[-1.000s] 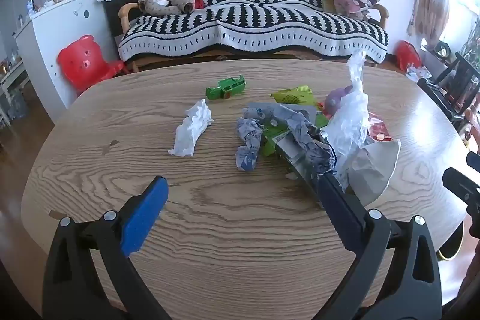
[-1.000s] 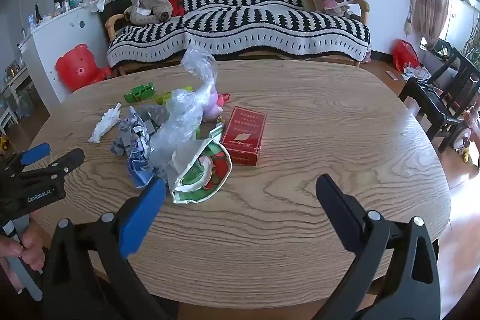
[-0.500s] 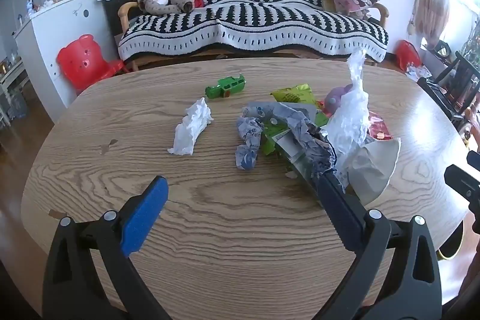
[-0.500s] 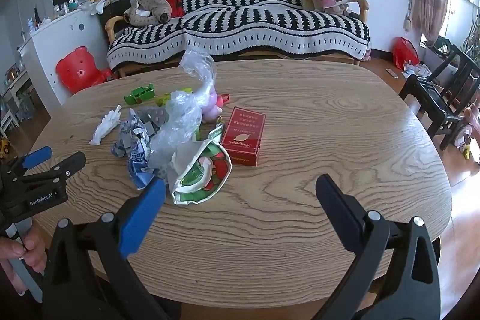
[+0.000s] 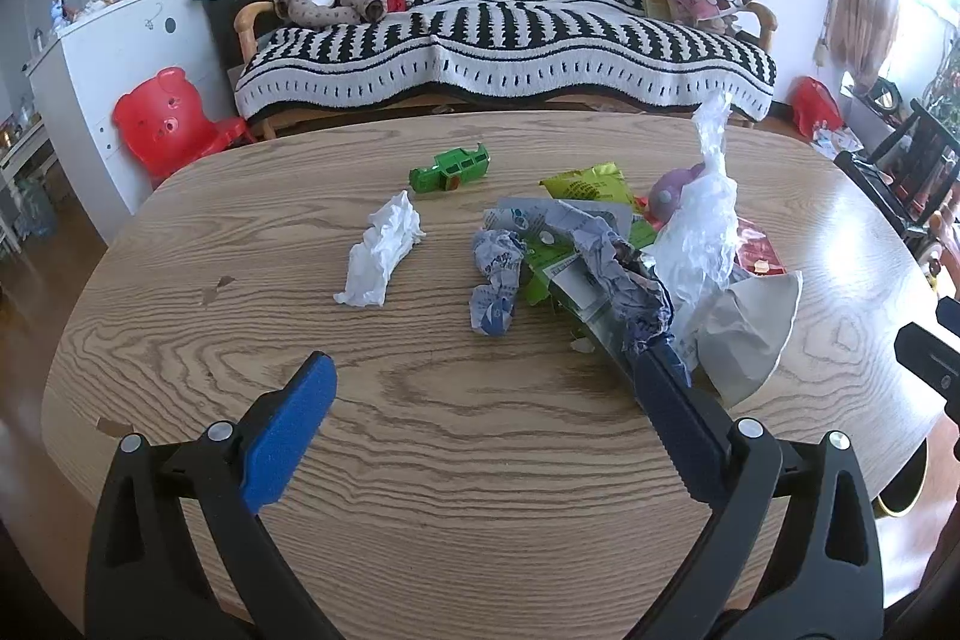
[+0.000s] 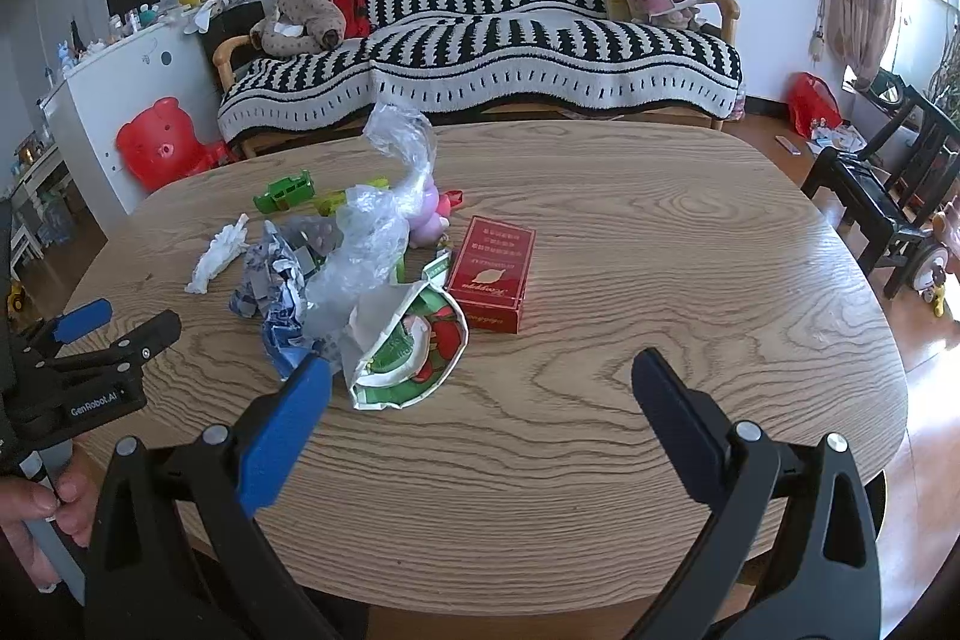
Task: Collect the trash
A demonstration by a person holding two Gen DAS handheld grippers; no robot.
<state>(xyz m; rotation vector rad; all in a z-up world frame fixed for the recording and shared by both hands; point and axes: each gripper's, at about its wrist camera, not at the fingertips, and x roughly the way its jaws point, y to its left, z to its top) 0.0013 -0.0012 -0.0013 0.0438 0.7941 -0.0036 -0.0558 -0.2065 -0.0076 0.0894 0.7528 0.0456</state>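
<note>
Black clamp-style left gripper (image 5: 483,394) and right gripper (image 6: 480,391); blue finger pads (image 5: 288,436); silver pivot screws; white "GenRobot.AI" lettering.

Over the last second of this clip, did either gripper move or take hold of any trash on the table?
Almost nothing changed. The left gripper and right gripper are both open and empty as before, hovering over the near edge of the table; the views shift only slightly. The white tissue, crumpled wrappers, clear plastic bag and red box lie where they were.
</note>
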